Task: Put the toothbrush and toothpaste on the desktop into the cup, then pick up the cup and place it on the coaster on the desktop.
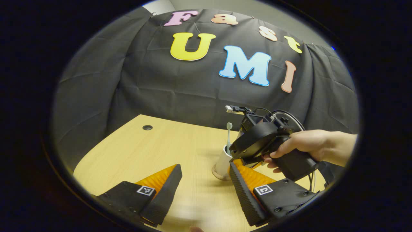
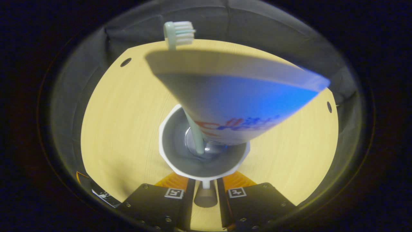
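My right gripper (image 2: 206, 190) pinches the cup (image 2: 167, 151) rim — toothbrush (image 2: 179, 32) and toothpaste (image 2: 244, 96) inside, ready for the coaster (image 1: 219, 175) — my left gripper (image 1: 201, 190) hangs open.

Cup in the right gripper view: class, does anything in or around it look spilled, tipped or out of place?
Nothing stands out. The cup sits upright on the desktop. The toothbrush and the toothpaste both stand inside it, leaning, and no spill shows around it.
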Motion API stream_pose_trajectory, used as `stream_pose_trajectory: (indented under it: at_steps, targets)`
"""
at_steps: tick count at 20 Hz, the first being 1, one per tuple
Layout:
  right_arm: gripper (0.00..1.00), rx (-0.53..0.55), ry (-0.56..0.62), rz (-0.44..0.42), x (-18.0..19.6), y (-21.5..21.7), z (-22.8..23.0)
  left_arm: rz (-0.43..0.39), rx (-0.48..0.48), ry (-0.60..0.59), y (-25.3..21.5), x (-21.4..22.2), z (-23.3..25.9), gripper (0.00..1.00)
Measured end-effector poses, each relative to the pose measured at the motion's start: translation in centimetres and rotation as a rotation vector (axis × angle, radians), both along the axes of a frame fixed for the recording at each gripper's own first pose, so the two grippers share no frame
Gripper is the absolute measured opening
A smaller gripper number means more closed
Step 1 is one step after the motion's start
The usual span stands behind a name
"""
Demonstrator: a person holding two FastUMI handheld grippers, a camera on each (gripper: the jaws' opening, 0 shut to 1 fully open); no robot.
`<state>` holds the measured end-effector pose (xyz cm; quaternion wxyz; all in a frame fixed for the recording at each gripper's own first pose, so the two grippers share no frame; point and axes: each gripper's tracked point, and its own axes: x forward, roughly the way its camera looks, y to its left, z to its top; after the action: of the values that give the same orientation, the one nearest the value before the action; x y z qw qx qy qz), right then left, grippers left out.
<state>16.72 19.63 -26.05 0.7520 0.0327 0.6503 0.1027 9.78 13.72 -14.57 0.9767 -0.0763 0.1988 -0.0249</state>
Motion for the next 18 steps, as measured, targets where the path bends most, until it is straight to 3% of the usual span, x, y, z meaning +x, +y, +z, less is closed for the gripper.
stream_pose_trajectory:
  at_steps: [9,11,18]
  targets:
    - [0.81,0.086,-0.157,-0.033,-0.7,-1.5,6.5,-0.013,0.001,-0.028,-1.9,0.6,1.2,0.96]
    - [0.81,0.116,-0.193,-0.063,-1.5,-2.2,8.1,-0.02,0.01,-0.037,-2.3,0.8,1.6,0.93]
    - [0.81,0.112,-0.441,-0.19,-4.6,-9.3,14.3,-0.058,0.037,-0.098,-5.5,1.9,4.7,0.99]
